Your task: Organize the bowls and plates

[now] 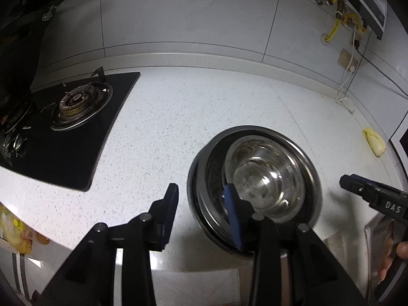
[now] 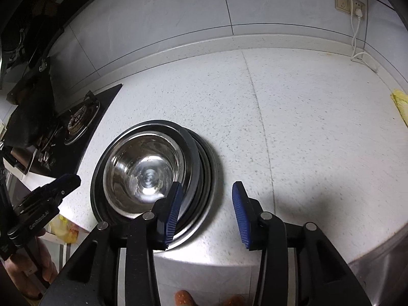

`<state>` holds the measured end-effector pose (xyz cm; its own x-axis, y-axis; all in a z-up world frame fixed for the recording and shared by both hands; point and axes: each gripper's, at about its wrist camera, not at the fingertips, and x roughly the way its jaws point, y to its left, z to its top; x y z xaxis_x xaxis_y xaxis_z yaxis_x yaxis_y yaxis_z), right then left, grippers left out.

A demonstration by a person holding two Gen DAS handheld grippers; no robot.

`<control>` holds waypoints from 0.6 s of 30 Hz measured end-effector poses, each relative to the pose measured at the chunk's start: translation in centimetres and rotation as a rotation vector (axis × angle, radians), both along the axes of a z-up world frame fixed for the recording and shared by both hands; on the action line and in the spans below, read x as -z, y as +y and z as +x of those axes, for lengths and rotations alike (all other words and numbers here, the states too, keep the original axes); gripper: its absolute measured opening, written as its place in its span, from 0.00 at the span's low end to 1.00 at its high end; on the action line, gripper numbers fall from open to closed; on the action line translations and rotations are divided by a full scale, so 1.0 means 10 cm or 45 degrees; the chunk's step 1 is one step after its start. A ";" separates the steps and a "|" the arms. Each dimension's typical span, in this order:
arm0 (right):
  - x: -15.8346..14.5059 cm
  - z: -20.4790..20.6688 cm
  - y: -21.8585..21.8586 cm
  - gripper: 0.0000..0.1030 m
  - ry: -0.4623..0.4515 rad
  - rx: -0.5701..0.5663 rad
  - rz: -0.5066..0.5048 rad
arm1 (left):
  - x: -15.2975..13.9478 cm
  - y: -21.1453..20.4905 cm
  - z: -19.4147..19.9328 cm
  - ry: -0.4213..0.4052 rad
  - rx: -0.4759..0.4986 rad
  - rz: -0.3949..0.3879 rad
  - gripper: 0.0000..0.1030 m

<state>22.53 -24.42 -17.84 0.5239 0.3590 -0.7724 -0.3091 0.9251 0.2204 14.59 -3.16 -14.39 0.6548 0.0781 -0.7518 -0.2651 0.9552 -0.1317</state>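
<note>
A shiny steel bowl [image 1: 265, 176] sits nested on a stack of dark-rimmed steel plates [image 1: 201, 199] on the speckled white counter; the stack also shows in the right wrist view [image 2: 204, 168], with the bowl [image 2: 142, 170] on top. My left gripper [image 1: 202, 193] is open and empty, its right finger over the stack's near-left rim, its left finger over the counter. My right gripper [image 2: 207, 191] is open and empty, its left finger over the stack's near-right rim. Each gripper shows in the other's view, the right one [image 1: 354, 183] and the left one [image 2: 68, 179].
A black gas stove [image 1: 74, 117] lies at the left of the counter. A yellow cloth [image 1: 373, 141] lies at the far right by the wall. A white cable [image 2: 362, 53] hangs from wall sockets. The counter's front edge runs just below the stack.
</note>
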 end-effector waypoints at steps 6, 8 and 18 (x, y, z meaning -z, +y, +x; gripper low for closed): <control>-0.05 -0.09 -0.02 0.35 0.012 -0.008 0.004 | -0.08 -0.11 -0.11 0.005 0.011 -0.024 0.35; -0.07 -0.13 -0.04 0.35 0.001 -0.008 0.003 | -0.09 -0.13 -0.13 0.003 0.017 -0.027 0.35; -0.14 -0.33 -0.14 0.35 -0.041 0.032 -0.002 | -0.13 -0.07 -0.35 -0.020 -0.018 -0.061 0.35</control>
